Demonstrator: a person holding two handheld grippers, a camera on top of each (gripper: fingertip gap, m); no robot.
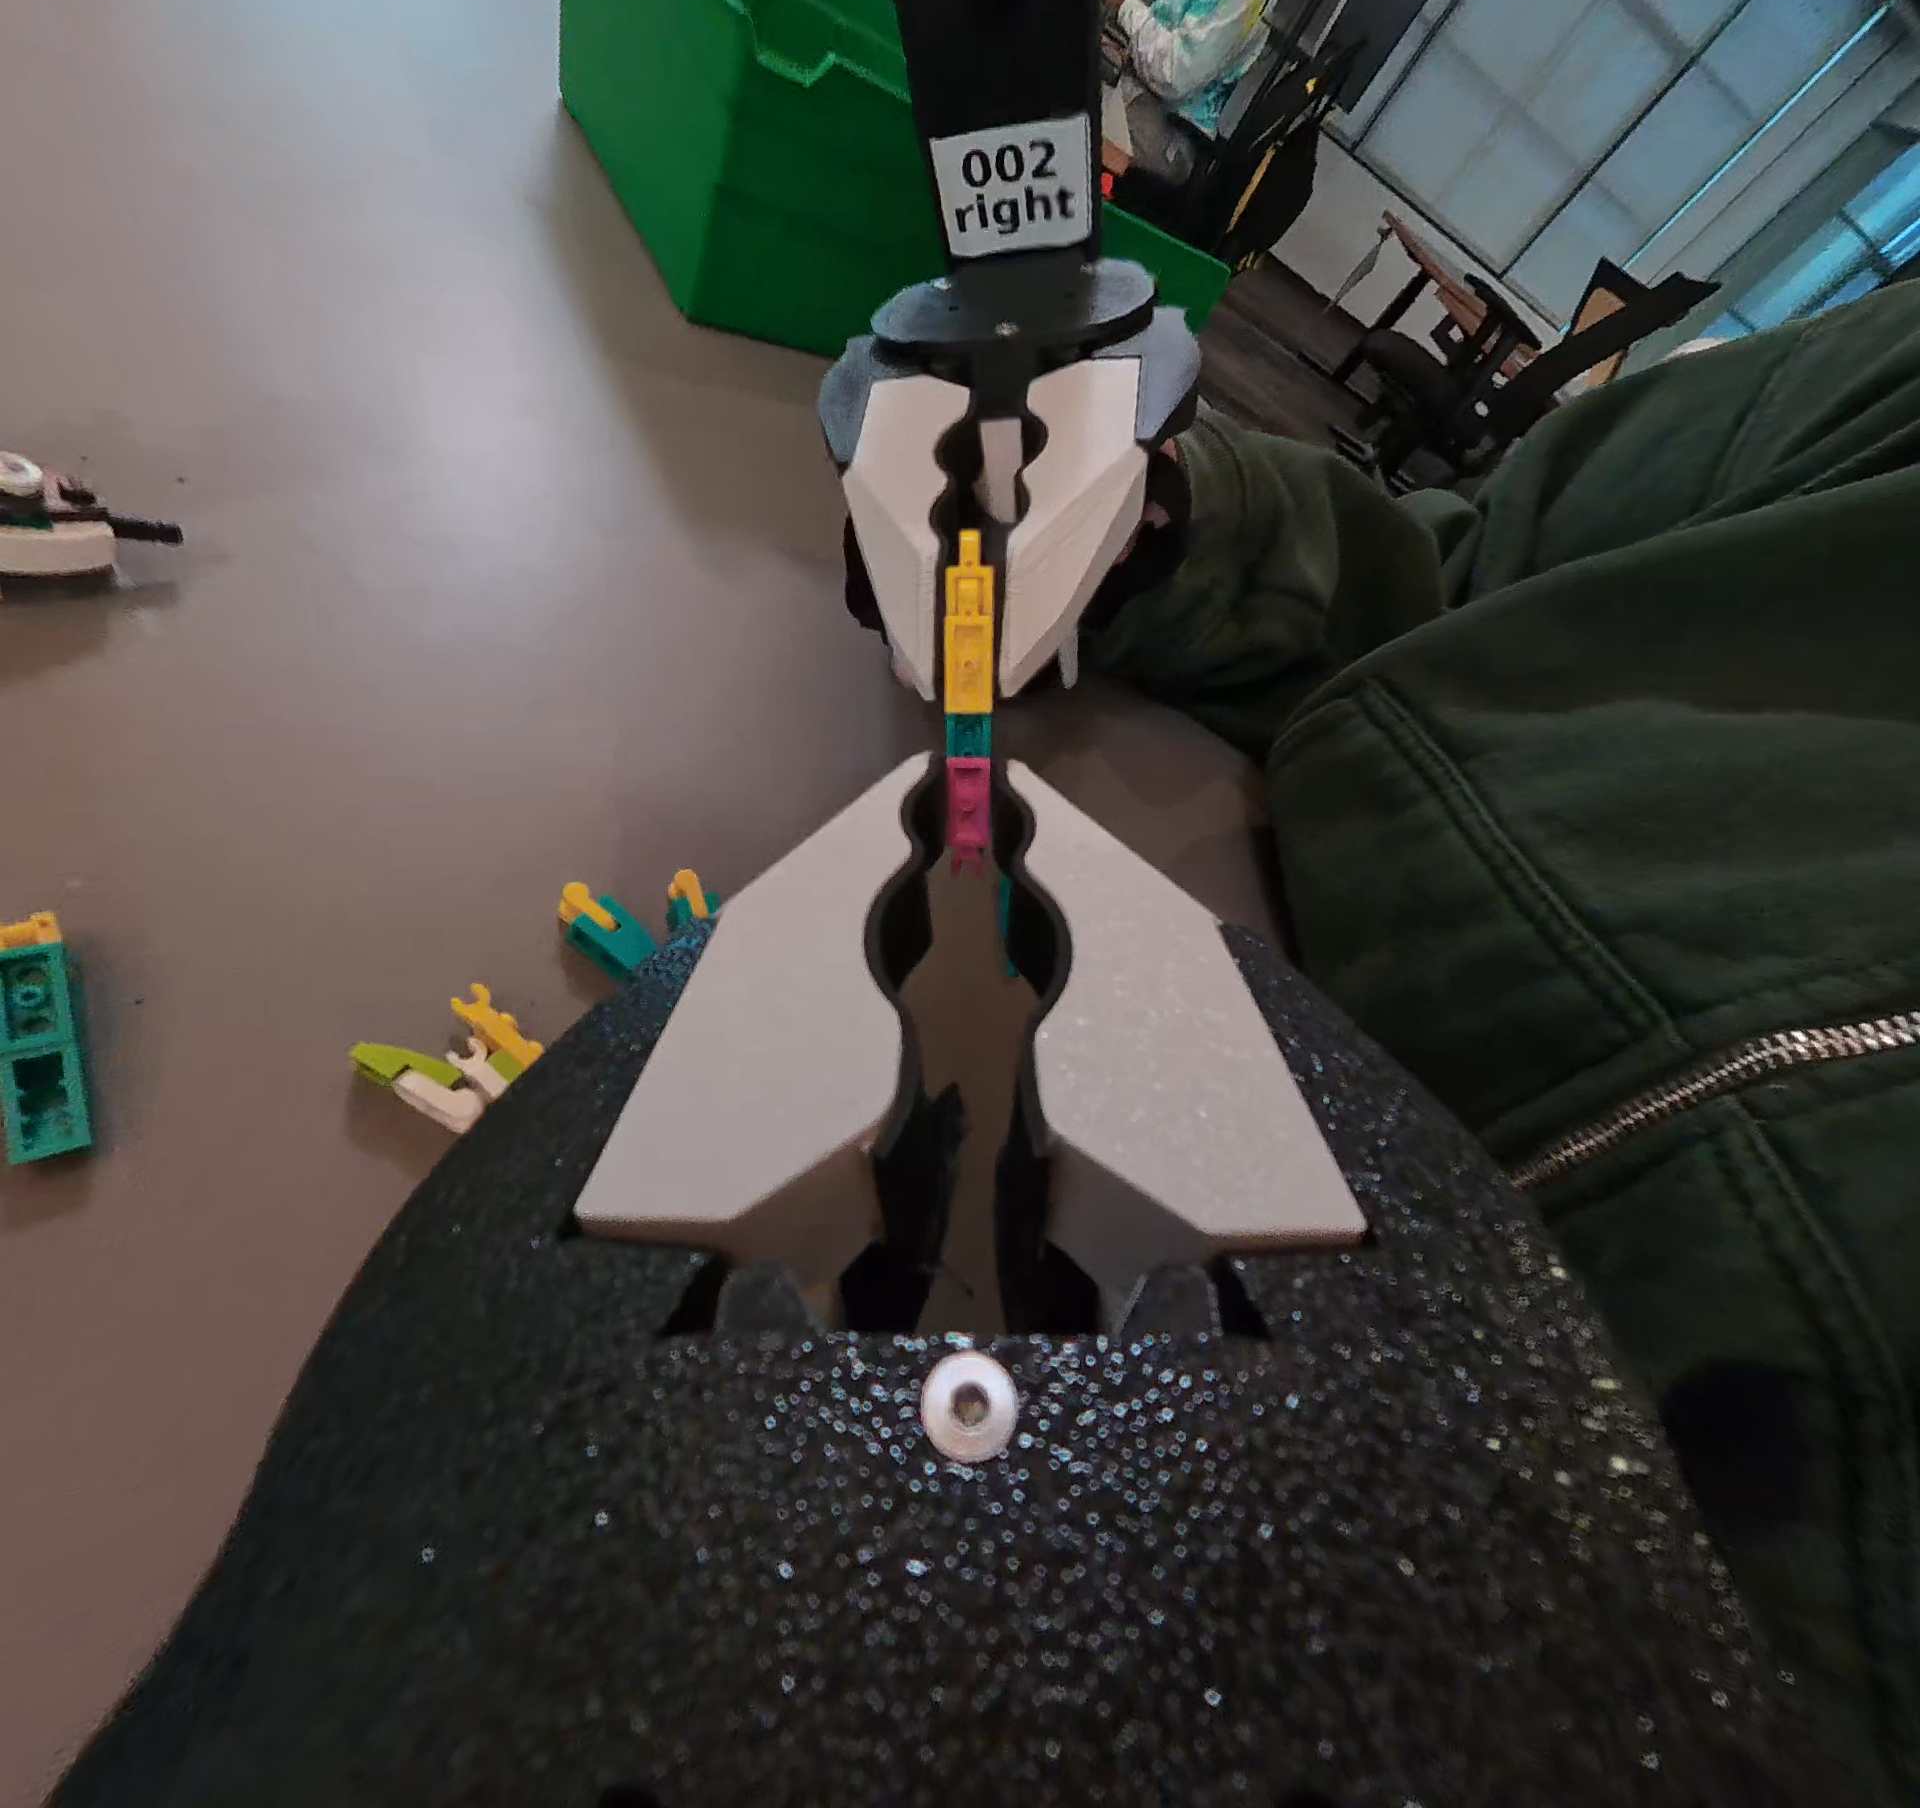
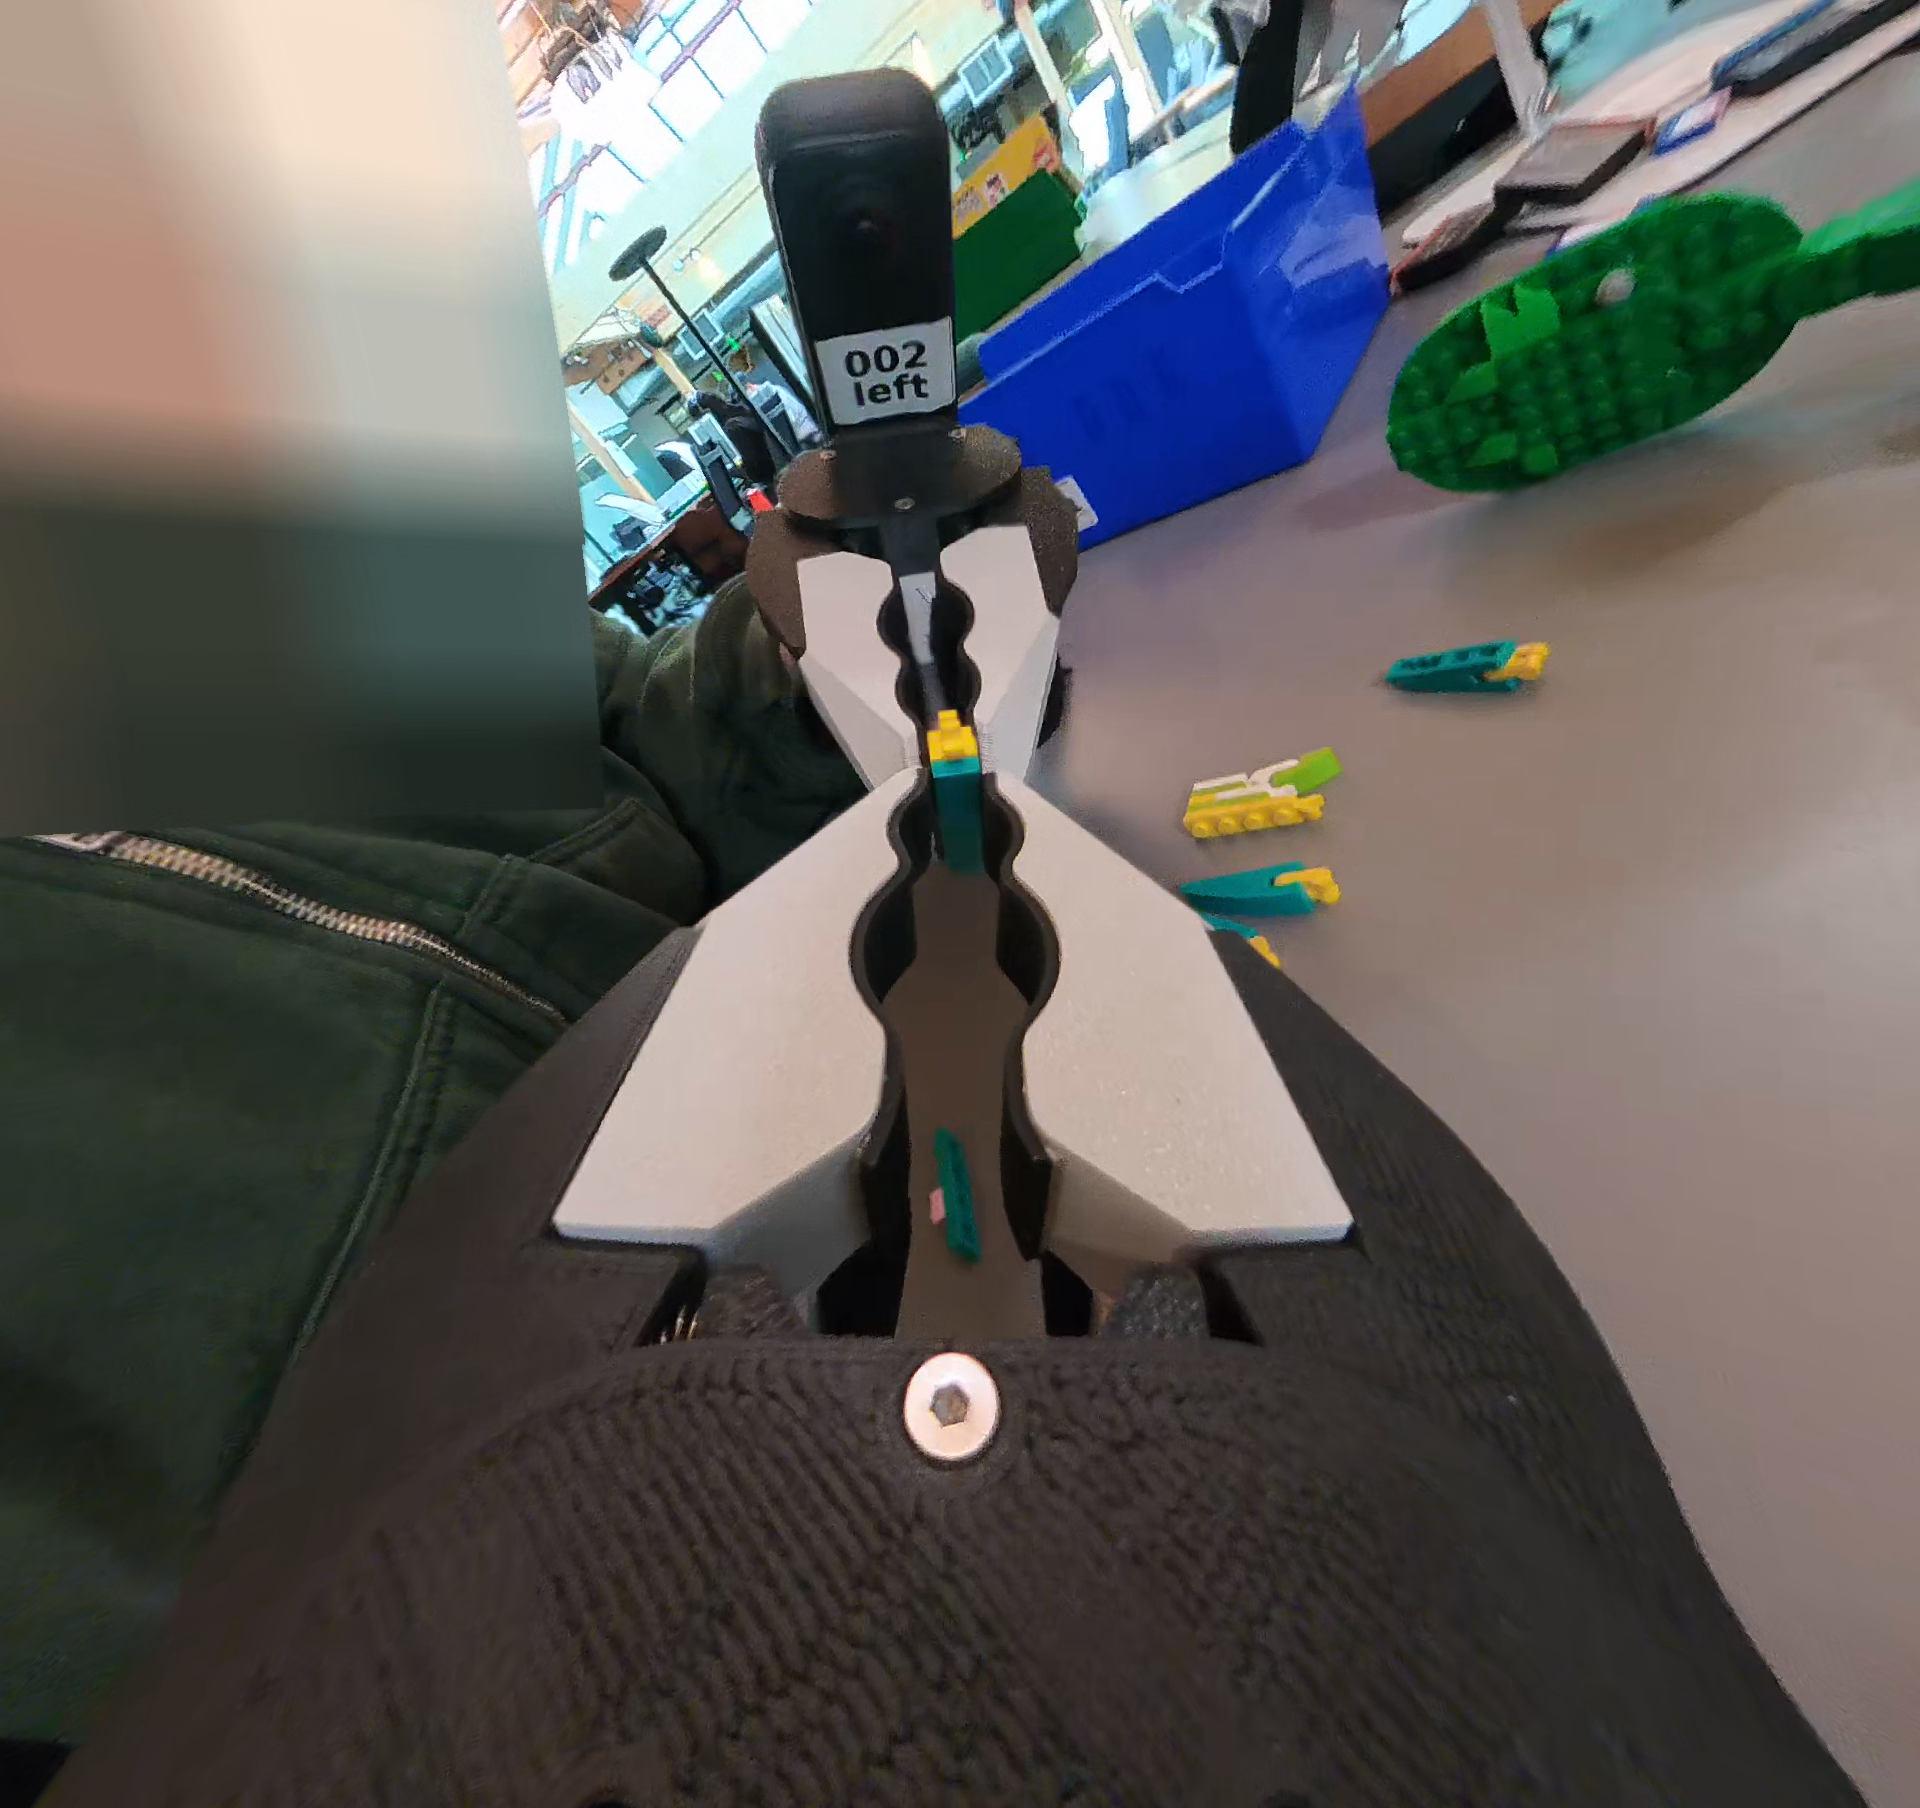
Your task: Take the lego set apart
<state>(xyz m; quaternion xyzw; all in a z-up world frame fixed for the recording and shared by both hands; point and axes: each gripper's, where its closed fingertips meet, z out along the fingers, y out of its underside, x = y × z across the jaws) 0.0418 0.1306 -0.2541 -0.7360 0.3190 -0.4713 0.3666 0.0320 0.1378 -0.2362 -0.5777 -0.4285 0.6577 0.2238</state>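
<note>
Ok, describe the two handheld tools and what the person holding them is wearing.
Both match: the left tool and the right tool each have two pale grey angular fingers with wavy black inner edges, on a rough black body with a silver screw. Each carries an upright black camera bearing a white label. The person wears a dark green jacket with a metal zip.

A grey table (image 1: 364, 304) carries a green bin (image 1: 727, 127) at its far side in the left wrist view and a blue bin (image 2: 1195, 356) in the right wrist view. A dark green zipped jacket (image 1: 1610, 875) fills the edge nearest the person. Dark chairs (image 1: 1507, 356) stand before tall windows (image 1: 1662, 44) beyond.
</note>
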